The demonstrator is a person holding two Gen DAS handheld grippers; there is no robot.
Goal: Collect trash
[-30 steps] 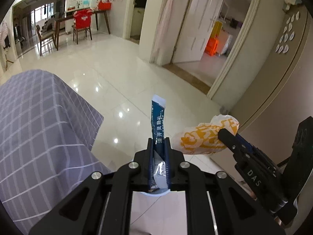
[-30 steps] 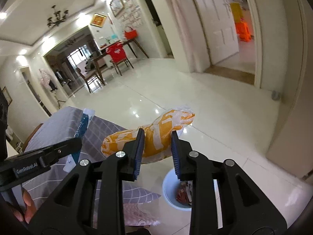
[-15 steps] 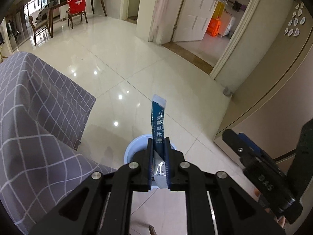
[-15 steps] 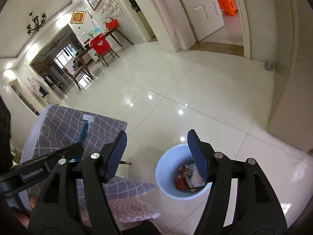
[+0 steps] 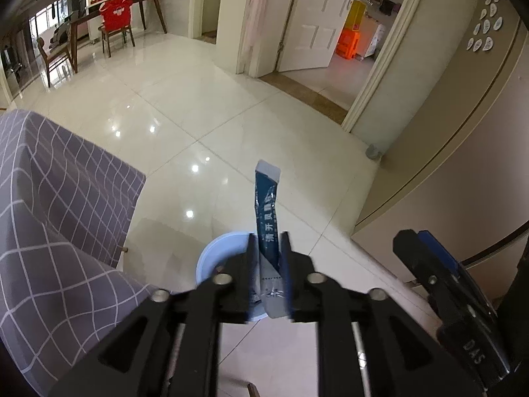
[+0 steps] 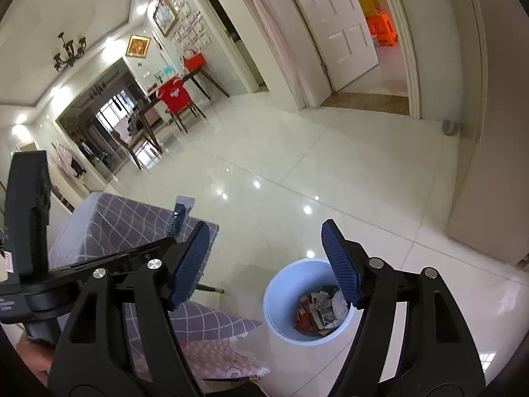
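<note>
Blue bin [image 6: 281, 297] holding crumpled wrappers [image 6: 319, 309]

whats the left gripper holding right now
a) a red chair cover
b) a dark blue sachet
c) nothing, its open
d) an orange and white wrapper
b: the left gripper is shut on a dark blue sachet that sticks up between its fingers, above the blue bin; the right gripper is open and empty.

Left gripper [image 5: 267, 248] seems nearly closed; right gripper [image 6: 266, 259] spread wide.
</note>
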